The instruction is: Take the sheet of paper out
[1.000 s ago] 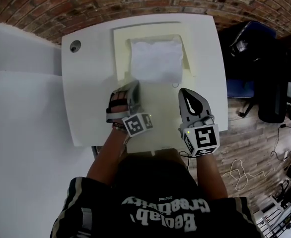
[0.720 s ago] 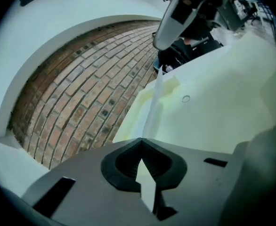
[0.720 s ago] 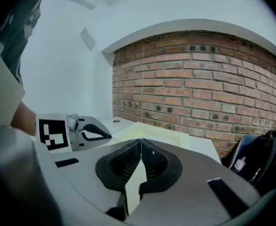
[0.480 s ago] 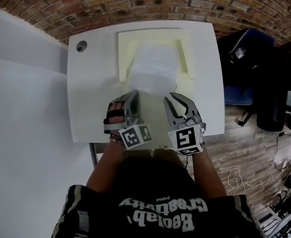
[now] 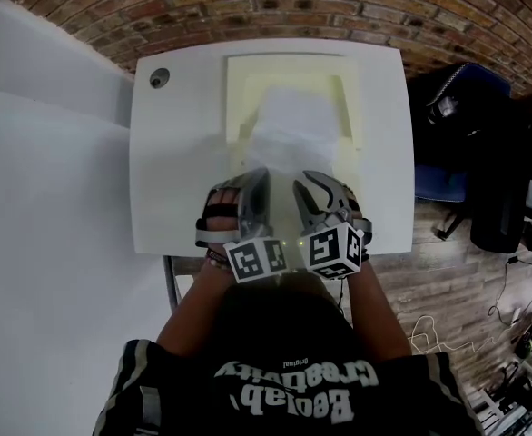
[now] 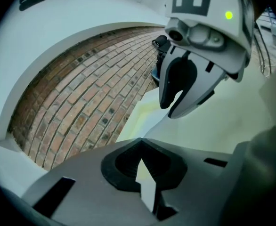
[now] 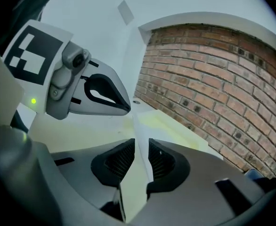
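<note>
A white sheet of paper [image 5: 291, 134] sticks out of a pale yellow folder [image 5: 241, 84] at the back of the white table [image 5: 175, 171]. Its near edge is lifted toward me. My left gripper [image 5: 255, 180] is shut on that edge; in the left gripper view a sliver of paper [image 6: 147, 189] is pinched in the closed jaws [image 6: 142, 163]. My right gripper [image 5: 308, 182] is close beside it on the right. Its jaws [image 7: 139, 155] are opening, and the paper's edge [image 7: 132, 185] stands between the pads with a gap on each side.
A round cable hole [image 5: 160, 77] sits in the table's back left corner. A brick wall [image 5: 248, 7] runs behind the table. To the right, a dark chair with a bag [image 5: 457, 98] stands on the wooden floor, with cables [image 5: 429, 325] nearby.
My right gripper swung left to the paper's near edge, rolled over and opened around it. My left gripper kept its grip and lifted the edge toward me.
</note>
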{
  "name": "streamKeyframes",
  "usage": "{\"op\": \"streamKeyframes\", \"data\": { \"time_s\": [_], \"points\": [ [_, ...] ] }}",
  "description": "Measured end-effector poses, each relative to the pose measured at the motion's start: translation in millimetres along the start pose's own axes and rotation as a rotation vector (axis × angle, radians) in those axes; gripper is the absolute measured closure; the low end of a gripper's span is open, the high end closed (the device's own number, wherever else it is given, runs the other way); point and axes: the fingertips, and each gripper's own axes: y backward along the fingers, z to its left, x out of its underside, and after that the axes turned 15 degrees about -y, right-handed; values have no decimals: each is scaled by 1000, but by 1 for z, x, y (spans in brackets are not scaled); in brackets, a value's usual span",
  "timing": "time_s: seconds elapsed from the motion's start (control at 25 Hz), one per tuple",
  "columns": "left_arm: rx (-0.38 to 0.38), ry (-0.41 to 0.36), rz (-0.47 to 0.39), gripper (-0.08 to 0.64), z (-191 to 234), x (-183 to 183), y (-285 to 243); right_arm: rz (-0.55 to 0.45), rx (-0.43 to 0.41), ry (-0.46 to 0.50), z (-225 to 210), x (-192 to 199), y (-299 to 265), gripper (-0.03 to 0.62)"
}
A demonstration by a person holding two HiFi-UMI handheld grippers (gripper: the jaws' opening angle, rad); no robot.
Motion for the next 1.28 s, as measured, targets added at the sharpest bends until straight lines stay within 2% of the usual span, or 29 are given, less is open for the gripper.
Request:
{"op": "streamKeyframes", "data": {
  "time_s": [0.16, 0.24, 0.36, 0.44, 0.52, 0.6, 0.88, 1.04, 1.28],
  "points": [
    [-3, -11, -6, 560, 2, 0, -1, -10, 7, 3, -3, -4, -2, 581],
    [-21, -30, -11, 560, 4, -1, -2, -16, 3, 3, -2, -6, -2, 594],
    [-57, -75, -11, 558, 5, -1, -3, -19, -5, 8, 0, -7, 0, 597],
    [-50, -85, -9, 551, 2, 0, -2, -19, -10, 12, 1, -7, 2, 597],
    [-28, -82, -12, 475, -1, 0, -2, -21, -15, 14, 1, -8, 4, 597],
    [-20, -82, -16, 452, -2, 0, -2, -24, -19, 21, 3, -7, 6, 597],
    [-40, -71, -24, 443, 0, -2, 4, -31, -16, 36, 6, -6, 14, 597],
    [-43, -83, -20, 403, 0, -3, 10, -43, -28, 48, 13, -10, 22, 598],
    [-41, -101, -5, 389, -7, -3, 21, -33, -58, 121, 30, -8, 35, 598]
  ]
}}
